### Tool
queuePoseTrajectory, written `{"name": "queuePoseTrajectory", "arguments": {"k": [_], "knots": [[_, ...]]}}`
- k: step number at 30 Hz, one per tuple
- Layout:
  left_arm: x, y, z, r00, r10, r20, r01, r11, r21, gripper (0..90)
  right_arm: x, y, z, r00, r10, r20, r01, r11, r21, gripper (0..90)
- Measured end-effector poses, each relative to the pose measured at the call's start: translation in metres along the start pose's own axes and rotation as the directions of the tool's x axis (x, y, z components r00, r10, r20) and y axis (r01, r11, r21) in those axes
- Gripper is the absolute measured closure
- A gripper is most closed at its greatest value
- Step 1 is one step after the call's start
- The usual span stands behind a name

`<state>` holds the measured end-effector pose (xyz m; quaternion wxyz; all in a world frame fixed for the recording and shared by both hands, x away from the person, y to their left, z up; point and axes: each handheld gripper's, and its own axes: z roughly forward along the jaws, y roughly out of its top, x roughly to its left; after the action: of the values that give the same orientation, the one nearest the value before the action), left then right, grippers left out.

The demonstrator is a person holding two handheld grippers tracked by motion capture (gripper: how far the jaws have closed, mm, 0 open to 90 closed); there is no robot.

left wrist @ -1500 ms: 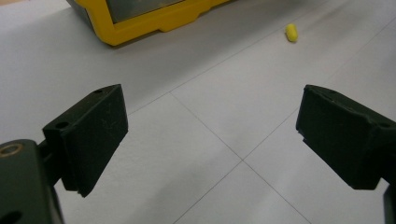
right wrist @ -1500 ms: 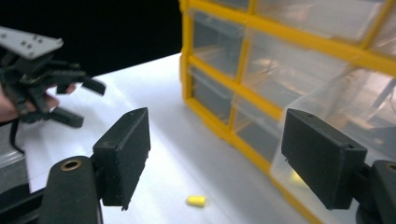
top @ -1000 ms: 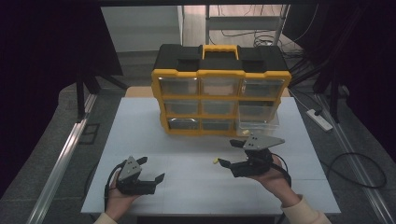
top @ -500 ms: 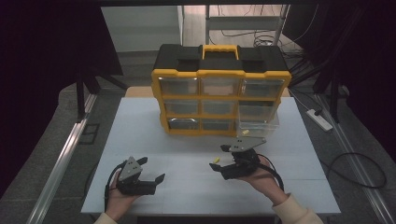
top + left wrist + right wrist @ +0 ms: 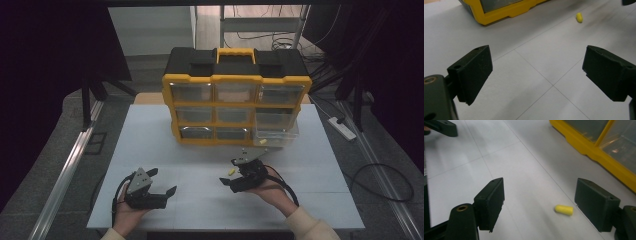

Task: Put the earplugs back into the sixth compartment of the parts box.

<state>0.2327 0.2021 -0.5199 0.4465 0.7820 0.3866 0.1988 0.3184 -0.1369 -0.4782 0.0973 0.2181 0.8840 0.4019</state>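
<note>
1. Jaws wide apart, empty, on right gripper (image 5: 539, 207) and left gripper (image 5: 536, 72).
2. Yellow plug (image 5: 564, 209) lies on table (image 5: 150, 135) between right jaws, near organizer (image 5: 235, 95).
3. Likely step: picking; next, lower and close.

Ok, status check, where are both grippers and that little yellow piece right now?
Left gripper open, empty, low at table's left. Right gripper open, yellow piece lying on table between its fingers, ungrasped. Nothing in the way; organizer behind.
</note>
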Motion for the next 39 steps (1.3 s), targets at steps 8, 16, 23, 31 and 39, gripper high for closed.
{"name": "queuePoseTrajectory", "arguments": {"k": [8,16,23,31,39], "knots": [[0.000,-0.001,0.000,1.0000,-0.002,0.002,0.002,1.0000,0.001,9.1,-0.006,-0.003,0.020,0.9996,-0.011,0.024,0.009,0.998,0.056,24.0],[0.000,0.000,0.000,1.0000,0.002,0.002,-0.002,1.0000,0.002,9.1,-0.015,-0.009,0.026,0.9973,-0.004,0.074,-0.002,0.996,0.091,24.0],[0.000,0.000,0.000,1.0000,0.001,0.002,-0.001,1.0000,0.002,9.1,-0.024,-0.015,0.034,0.9942,0.004,0.107,-0.018,0.991,0.132,24.2],[0.000,-0.001,0.000,1.0000,0.003,0.004,-0.003,1.0000,0.002,9.2,-0.032,-0.024,0.044,0.9922,0.040,0.118,-0.059,0.985,0.165,26.4],[0.000,-0.001,0.000,1.0000,0.005,0.004,-0.005,1.0000,0.003,9.2,-0.032,-0.023,0.044,0.9967,0.025,0.077,-0.037,0.987,0.155,46.7]]}}
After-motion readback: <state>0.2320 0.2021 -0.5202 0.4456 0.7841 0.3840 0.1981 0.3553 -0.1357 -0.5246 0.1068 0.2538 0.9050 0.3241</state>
